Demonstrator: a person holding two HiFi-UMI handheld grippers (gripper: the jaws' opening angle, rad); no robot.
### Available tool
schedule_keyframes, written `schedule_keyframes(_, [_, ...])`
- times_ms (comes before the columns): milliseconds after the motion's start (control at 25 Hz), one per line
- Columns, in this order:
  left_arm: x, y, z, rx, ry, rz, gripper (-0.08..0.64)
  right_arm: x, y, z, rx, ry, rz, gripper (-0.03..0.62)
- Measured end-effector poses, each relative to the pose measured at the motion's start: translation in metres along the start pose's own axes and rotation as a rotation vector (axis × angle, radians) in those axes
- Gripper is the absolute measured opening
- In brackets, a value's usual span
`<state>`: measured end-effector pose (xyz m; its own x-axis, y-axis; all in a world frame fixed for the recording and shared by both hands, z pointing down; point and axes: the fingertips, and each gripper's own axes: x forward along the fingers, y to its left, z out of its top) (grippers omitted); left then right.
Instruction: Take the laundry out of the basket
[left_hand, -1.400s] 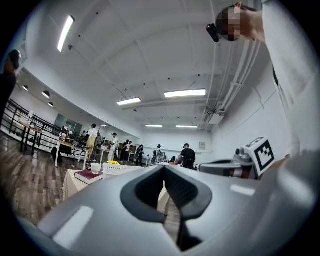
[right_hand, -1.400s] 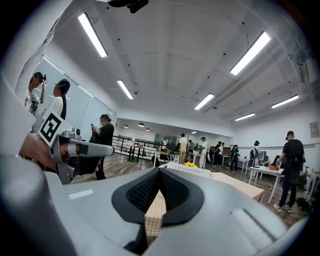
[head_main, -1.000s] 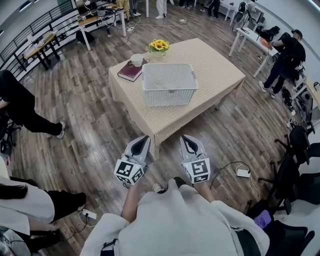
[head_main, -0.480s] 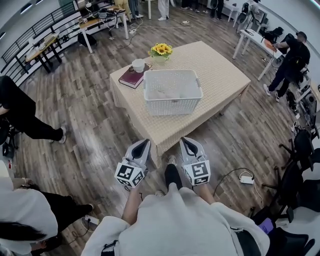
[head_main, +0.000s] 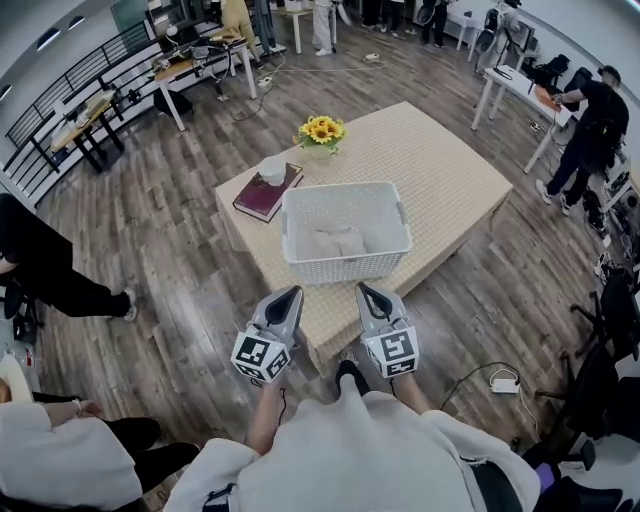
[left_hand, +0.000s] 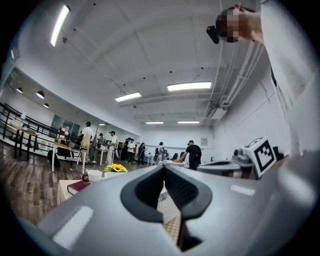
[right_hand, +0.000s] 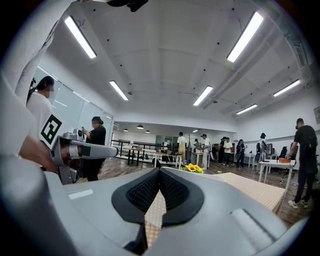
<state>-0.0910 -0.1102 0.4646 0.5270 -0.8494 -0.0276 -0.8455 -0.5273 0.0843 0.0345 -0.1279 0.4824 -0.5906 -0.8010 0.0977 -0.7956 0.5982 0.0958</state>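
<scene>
I see my left gripper (head_main: 288, 297) and right gripper (head_main: 367, 293) with fingers pressed together, holding nothing. Ahead of the fingers, apart from them, the laundry (head_main: 335, 241) lies inside the white basket (head_main: 345, 268) on the table (head_main: 450, 180)

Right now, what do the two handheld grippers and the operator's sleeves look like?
The left gripper and right gripper match: smooth pale-grey tapered shells with black textured pads inside the jaws. Each carries a white cube with black square markers at the rear. No cables visible on either. The person wears a loose pale-grey top with wide sleeves.
</scene>
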Motion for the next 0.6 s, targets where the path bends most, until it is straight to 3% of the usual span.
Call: schedule_keyframes(600, [0.145, 0.066, 0.035, 0.063, -0.027, 0.009, 0.01, 0.124, -0.102, 0.038, 0.005, -0.079, 0.036, -0.002])
